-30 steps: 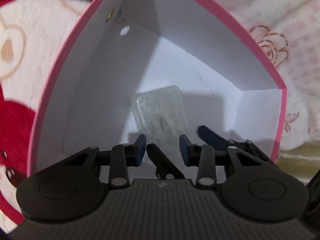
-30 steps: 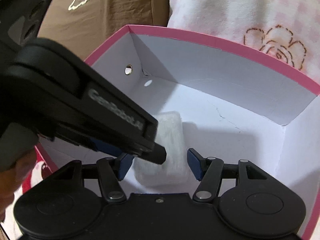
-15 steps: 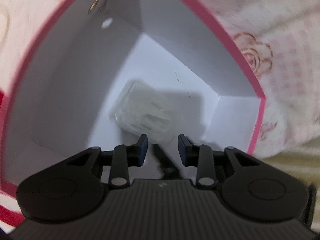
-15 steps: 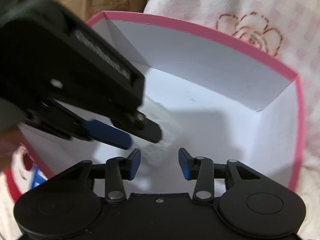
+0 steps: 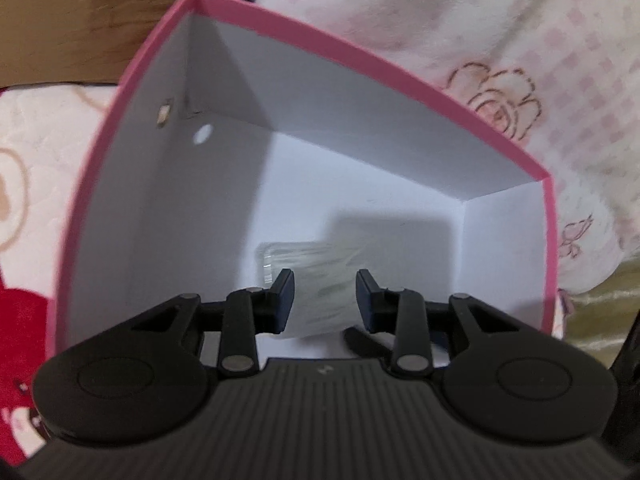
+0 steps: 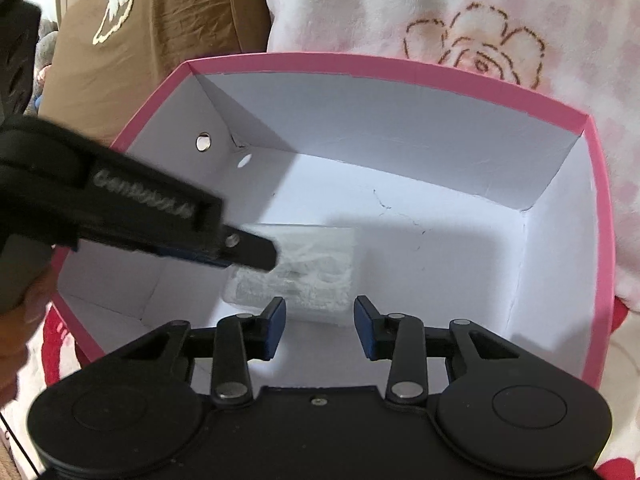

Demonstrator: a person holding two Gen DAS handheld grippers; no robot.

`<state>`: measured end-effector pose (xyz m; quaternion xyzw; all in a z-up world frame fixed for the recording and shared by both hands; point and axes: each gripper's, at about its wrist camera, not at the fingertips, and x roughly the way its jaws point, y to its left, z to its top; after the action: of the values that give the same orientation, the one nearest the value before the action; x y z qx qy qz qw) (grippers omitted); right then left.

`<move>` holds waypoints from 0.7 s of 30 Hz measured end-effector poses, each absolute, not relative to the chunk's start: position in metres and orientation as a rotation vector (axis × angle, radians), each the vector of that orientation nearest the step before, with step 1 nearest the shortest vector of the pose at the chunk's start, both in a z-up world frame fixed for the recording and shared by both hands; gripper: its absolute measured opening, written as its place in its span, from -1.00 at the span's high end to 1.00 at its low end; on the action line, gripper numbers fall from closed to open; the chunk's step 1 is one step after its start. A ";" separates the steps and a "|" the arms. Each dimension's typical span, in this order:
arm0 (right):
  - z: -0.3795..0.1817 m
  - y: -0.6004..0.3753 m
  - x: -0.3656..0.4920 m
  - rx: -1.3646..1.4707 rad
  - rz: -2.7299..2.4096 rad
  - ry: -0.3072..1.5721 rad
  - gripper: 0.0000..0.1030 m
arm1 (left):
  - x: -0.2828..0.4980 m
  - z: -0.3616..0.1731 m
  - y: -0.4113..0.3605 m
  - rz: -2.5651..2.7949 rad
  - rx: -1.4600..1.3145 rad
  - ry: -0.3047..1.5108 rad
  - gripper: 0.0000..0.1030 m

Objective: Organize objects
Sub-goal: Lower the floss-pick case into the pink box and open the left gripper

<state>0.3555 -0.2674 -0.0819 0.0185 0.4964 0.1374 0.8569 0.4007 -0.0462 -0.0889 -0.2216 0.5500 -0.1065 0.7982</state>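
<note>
A pink box [image 5: 360,92] [image 6: 400,64] with white inner walls stands open on bedding. On its floor lies a clear plastic packet [image 5: 320,264] [image 6: 312,264] of white items. My left gripper [image 5: 324,300] reaches into the box right over the packet, jaws shut with a narrow gap. From the right wrist view its fingertips [image 6: 260,252] cover the packet's left end; whether they touch it I cannot tell. My right gripper [image 6: 320,320] hangs over the packet's near edge. Its jaws are closing, and the pads press on nothing.
Pink-and-white rose-print bedding [image 6: 480,40] lies behind and to the right of the box, brown fabric [image 6: 160,40] at the back left, and red-patterned cloth [image 5: 24,312] on the left. A hand [image 6: 24,320] holds the left gripper's handle.
The right jaws narrowed from wide apart. The packet turned from lengthwise to crosswise on the box floor and now sits closer under both grippers. The left gripper rolled.
</note>
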 end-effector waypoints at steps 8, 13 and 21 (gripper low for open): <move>-0.088 -0.267 0.362 0.178 0.258 1.050 0.20 | 0.404 -0.081 -0.054 -0.209 -0.433 1.132 0.38; -0.088 -0.261 0.363 0.159 0.221 1.059 0.22 | 0.393 -0.068 -0.053 -0.113 -0.275 1.142 0.30; -0.091 -0.251 0.360 0.099 0.242 1.058 0.22 | 0.393 -0.086 -0.048 -0.090 -0.329 1.201 0.31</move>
<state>0.3599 -0.2507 -0.0914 0.0473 0.5031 0.1150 0.8552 0.3925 -0.0479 -0.0859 -0.1540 0.5622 -0.0421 0.8115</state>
